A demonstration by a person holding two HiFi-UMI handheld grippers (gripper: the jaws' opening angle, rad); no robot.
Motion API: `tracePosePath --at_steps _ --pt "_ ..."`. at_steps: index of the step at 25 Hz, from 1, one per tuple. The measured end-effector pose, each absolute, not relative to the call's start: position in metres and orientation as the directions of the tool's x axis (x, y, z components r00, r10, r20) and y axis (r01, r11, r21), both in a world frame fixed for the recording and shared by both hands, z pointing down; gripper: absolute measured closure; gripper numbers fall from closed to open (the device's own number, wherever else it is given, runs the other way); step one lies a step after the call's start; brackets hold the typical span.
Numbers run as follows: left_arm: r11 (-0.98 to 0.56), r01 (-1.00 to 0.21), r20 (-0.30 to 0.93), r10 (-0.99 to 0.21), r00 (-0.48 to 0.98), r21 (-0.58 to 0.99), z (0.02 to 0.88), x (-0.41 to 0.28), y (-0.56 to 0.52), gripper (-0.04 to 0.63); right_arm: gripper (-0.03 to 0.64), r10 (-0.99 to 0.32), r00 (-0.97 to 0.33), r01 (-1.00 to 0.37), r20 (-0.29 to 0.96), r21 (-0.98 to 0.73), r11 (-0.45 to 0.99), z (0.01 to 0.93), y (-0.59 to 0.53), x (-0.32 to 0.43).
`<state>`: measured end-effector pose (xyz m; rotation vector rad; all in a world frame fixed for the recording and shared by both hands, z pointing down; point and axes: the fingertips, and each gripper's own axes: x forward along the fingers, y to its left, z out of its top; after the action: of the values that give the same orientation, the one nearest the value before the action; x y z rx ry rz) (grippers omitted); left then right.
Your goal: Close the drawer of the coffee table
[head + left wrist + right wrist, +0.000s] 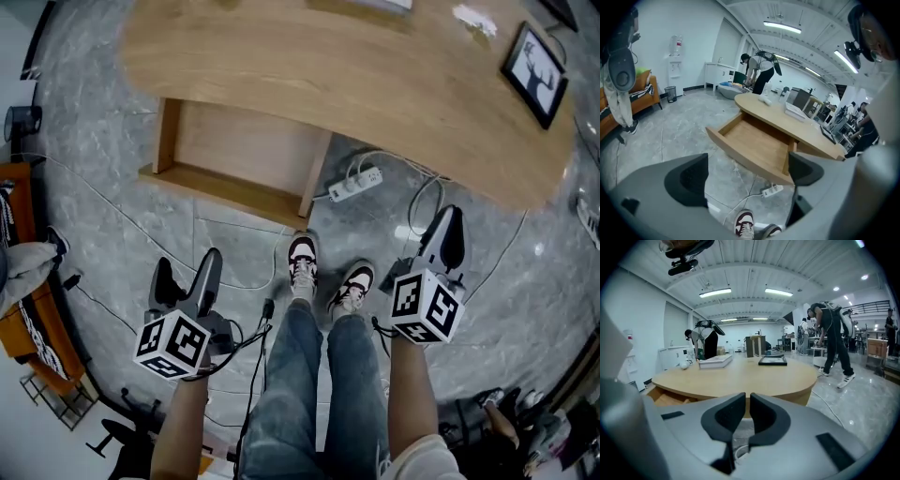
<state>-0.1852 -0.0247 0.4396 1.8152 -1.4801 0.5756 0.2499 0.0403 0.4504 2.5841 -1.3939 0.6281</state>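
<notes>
The wooden coffee table [309, 56] has its drawer [246, 145] pulled out toward me, empty inside. In the head view my left gripper [187, 279] hangs open over the floor, short of the drawer's front panel [220, 190]. In the left gripper view the drawer [757, 143] lies ahead between the wide-apart jaws of that gripper [747, 176], with nothing held. My right gripper [448, 239] is off to the right of the drawer, below the table's edge. In the right gripper view this gripper [746, 416] is shut and empty, facing the tabletop [740, 376].
A white power strip [354, 185] and cables lie on the grey floor beside the drawer. My shoes [302, 262] stand between the grippers. A framed picture [536, 75] and a book [794, 111] rest on the table. An orange sofa [28, 319] stands at the left. People stand behind.
</notes>
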Motion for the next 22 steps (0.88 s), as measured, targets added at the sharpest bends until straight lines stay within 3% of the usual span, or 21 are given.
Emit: tracePosePath --at_steps 2,8,15,22 --pt "-0.071 -0.965 0.711 -0.663 0.236 0.254 0.432 -0.192 -0.013 0.06 0.615 -0.786 0.454 -0.846 0.42 -0.075 -0.529 0.435 0.039 0.239" --pt "-0.091 -0.956 0.675 -0.69 0.262 0.277 0.425 -0.204 0.008 0.06 0.617 -0.833 0.29 -0.912 0.47 -0.129 -0.39 0.412 0.028 0.198" --pt "-0.297 -0.937 0.57 -0.744 0.349 0.186 0.439 -0.203 -0.009 0.058 0.617 -0.863 0.103 -0.984 0.494 -0.075 -0.16 0.411 -0.005 0.141" --pt "-0.537 -0.843 0.484 -0.734 0.476 0.014 0.479 -0.196 -0.042 0.058 0.617 -0.84 0.075 -0.995 0.538 -0.017 -0.099 0.427 -0.027 0.1"
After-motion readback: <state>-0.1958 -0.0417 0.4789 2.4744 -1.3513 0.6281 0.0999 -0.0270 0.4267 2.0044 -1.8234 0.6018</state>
